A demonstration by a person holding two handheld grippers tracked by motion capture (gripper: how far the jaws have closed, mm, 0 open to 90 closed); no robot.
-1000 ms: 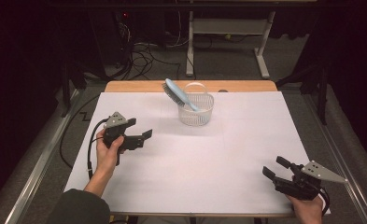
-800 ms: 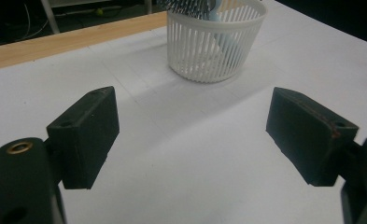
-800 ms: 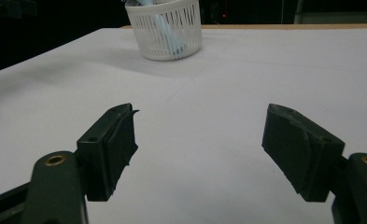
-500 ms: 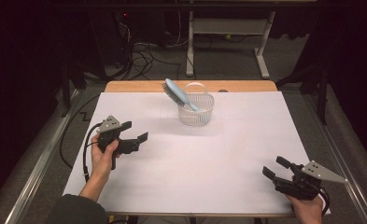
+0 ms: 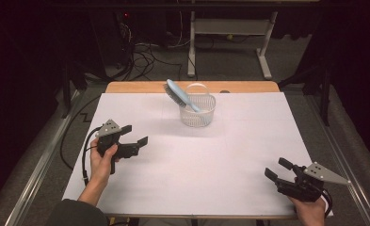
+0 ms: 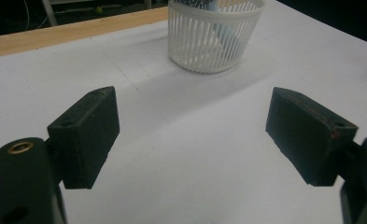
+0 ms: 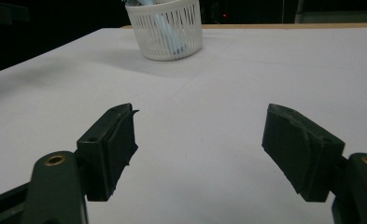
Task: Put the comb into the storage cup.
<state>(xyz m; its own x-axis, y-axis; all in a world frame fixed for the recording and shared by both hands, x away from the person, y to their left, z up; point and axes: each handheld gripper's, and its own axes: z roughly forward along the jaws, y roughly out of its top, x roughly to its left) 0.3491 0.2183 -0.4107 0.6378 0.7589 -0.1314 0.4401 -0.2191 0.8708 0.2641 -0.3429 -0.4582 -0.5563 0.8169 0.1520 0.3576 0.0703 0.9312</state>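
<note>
A brush [image 5: 179,95] leans in the basket [image 5: 198,117] at the table's [image 5: 220,188] far middle.

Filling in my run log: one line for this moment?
left gripper: open, empty | right gripper: open, empty | hairbrush: in white basket

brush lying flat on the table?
No, the brush stands tilted in the white basket, its head sticking out over the rim.
</note>
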